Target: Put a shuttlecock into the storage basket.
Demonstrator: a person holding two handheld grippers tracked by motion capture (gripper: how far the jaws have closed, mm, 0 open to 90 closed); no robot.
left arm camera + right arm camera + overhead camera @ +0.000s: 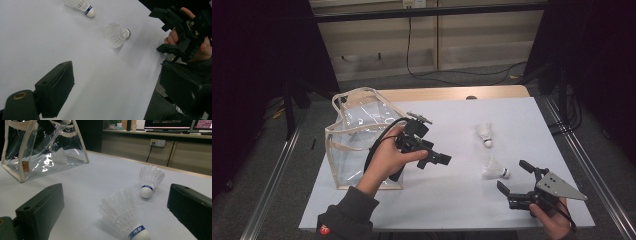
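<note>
Two white shuttlecocks lie on the white table top: one farther back [485,134] [150,180] [81,5], one nearer [495,169] [122,217] [116,35]. A clear plastic bag with cream trim [357,135] [42,147] stands at the left, with another shuttlecock [58,156] inside it. My left gripper [437,161] [117,92] hovers beside the bag, pointing right, open and empty. My right gripper [513,176] [115,205] [158,31] sits low near the front right, open, and the nearer shuttlecock lies just ahead of its jaws without touching them.
The white table top [452,200] ends close behind my right hand at the front and right edges. Metal rails [277,170] run along both sides of the table. A cabinet wall with a black cable [412,55] stands at the back.
</note>
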